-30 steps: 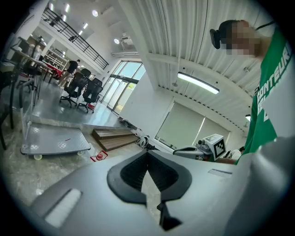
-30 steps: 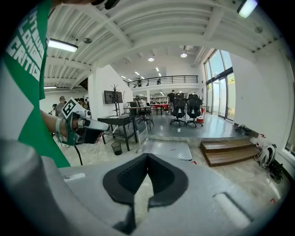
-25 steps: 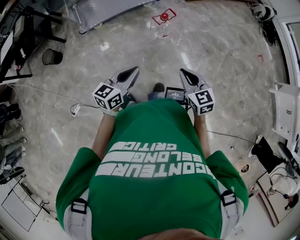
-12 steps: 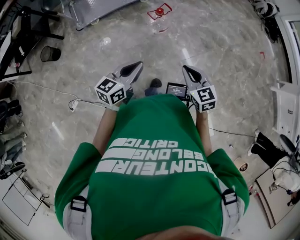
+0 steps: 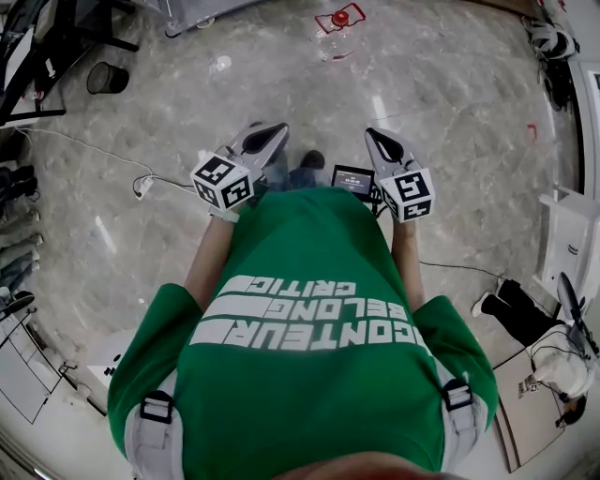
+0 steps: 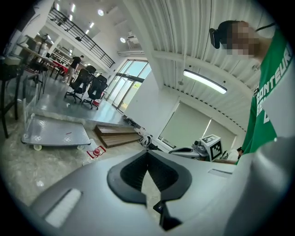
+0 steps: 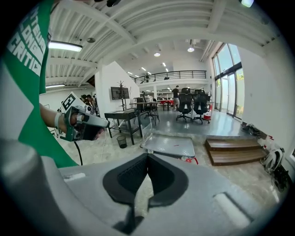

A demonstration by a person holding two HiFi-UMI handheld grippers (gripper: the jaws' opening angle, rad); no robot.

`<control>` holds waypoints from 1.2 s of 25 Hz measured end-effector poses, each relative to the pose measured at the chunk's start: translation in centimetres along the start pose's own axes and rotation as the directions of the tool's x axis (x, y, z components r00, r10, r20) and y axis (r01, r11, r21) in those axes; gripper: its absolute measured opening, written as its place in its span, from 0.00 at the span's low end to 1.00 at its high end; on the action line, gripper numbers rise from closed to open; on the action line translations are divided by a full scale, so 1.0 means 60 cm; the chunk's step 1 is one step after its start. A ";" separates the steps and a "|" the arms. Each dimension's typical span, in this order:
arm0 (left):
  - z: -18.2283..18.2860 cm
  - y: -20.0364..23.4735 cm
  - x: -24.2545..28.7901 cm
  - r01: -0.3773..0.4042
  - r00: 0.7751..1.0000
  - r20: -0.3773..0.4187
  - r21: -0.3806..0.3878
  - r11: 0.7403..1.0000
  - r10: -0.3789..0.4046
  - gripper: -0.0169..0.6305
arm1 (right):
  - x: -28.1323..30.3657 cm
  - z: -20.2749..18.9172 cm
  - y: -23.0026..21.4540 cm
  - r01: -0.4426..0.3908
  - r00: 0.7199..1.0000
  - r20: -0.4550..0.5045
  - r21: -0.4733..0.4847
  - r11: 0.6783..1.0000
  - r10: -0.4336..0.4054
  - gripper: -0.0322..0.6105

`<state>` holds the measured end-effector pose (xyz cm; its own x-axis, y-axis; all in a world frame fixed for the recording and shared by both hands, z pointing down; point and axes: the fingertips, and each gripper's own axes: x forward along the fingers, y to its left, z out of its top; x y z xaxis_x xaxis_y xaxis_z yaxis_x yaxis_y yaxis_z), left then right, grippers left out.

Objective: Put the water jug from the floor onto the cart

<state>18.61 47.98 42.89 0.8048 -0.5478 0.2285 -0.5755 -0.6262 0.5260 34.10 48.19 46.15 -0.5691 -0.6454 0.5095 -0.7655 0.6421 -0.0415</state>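
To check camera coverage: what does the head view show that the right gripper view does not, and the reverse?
Only the head view: a small screen and a shoe. Only the right gripper view: wooden steps and office chairs. Both: the jug, the cart, the bin, the left hand-held gripper.

Bright, even daylight; sharp, with fisheye-warped edges.

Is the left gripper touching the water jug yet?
Apart. In the head view the water jug stands far ahead, with a wide stretch of floor between it and the left gripper.
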 end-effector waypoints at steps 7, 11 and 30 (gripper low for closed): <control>0.008 0.053 -0.005 0.024 1.000 0.016 -0.027 0.999 -0.024 0.05 | 0.037 0.036 0.011 0.017 1.000 -0.003 -0.034 0.999 -0.017 0.04; 0.043 0.087 0.006 0.037 0.999 0.035 -0.026 0.999 -0.036 0.05 | 0.053 0.055 0.004 0.028 0.999 -0.022 -0.039 0.999 -0.029 0.04; 0.129 0.252 -0.001 0.021 0.999 0.049 -0.077 0.997 -0.017 0.05 | 0.233 0.151 -0.002 -0.020 0.998 -0.060 -0.082 0.996 0.015 0.04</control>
<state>8.75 34.26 44.46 0.8065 -0.5634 0.1794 -0.5459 -0.5929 0.5920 23.48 35.34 45.47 -0.5615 -0.6094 0.5598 -0.7265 0.6869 0.0190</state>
